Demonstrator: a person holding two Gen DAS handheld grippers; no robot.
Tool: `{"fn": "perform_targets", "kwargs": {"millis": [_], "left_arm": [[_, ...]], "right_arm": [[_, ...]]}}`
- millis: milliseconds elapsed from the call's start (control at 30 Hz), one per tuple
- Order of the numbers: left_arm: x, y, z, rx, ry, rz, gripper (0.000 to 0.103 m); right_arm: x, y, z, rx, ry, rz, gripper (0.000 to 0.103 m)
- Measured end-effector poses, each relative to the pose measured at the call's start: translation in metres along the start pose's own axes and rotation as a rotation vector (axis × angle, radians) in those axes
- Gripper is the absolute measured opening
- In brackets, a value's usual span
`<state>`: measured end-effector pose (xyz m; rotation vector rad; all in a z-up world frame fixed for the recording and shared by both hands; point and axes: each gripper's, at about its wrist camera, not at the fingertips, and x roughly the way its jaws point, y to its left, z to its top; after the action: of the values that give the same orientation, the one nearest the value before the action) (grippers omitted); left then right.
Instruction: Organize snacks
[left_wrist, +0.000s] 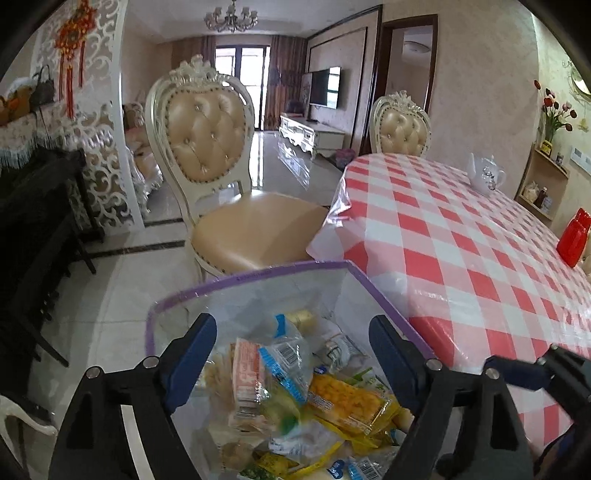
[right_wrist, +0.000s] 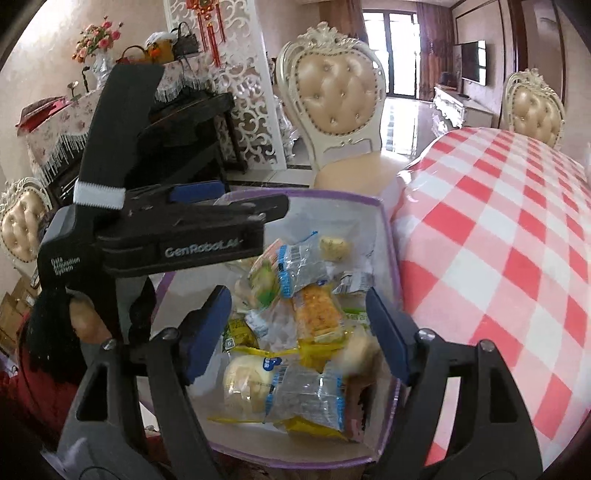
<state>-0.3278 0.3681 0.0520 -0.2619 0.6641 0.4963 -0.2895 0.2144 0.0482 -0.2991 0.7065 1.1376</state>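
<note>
A translucent bin with a purple rim (left_wrist: 258, 276) (right_wrist: 306, 195) stands beside the table and holds several wrapped snacks. Among them are a yellow packet (left_wrist: 343, 402), a blue-edged clear packet (left_wrist: 284, 363), an orange bar (right_wrist: 317, 310) and a wrapped bun (right_wrist: 247, 380). My left gripper (left_wrist: 291, 332) hangs open over the bin, nothing between its blue pads. My right gripper (right_wrist: 297, 299) also stands open above the snacks and holds nothing. In the right wrist view the left gripper (right_wrist: 255, 201) reaches over the bin's left rim.
The table with the red-and-white checked cloth (left_wrist: 461, 240) (right_wrist: 498, 240) lies right of the bin, with a white teapot (left_wrist: 487, 173) and a red object (left_wrist: 574, 236) on it. A padded chair (left_wrist: 221, 166) stands behind the bin. Dark furniture (left_wrist: 37, 221) is at the left.
</note>
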Motion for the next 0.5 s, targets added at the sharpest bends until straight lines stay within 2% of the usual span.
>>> {"fn": "perform_targets", "kwargs": {"millis": [67, 100, 233, 300, 400, 500], "left_arm": [[-0.002, -0.002, 0.002, 0.002, 0.008, 0.031, 0.091], [-0.002, -0.002, 0.003, 0.001, 0.018, 0.06, 0.103], [0.004, -0.007, 0.011, 0.01, 0.121, 0.237, 0.103], [0.009, -0.01, 0.01, 0.032, 0.187, 0.291, 0.103], [0.017, -0.01, 0.007, 0.02, 0.255, 0.212, 0.103], [0.024, -0.006, 0.006, -0.016, 0.314, 0.118, 0.103]], "right_arm": [[-0.006, -0.001, 0.002, 0.007, -0.006, -0.028, 0.091], [-0.01, -0.001, 0.003, 0.01, -0.008, -0.041, 0.094], [-0.022, -0.004, 0.007, 0.04, 0.005, -0.014, 0.098], [-0.023, -0.007, 0.007, 0.091, 0.02, 0.015, 0.103], [-0.014, -0.014, 0.002, 0.206, 0.076, 0.032, 0.103], [0.008, -0.013, -0.006, 0.241, 0.192, -0.018, 0.103]]}}
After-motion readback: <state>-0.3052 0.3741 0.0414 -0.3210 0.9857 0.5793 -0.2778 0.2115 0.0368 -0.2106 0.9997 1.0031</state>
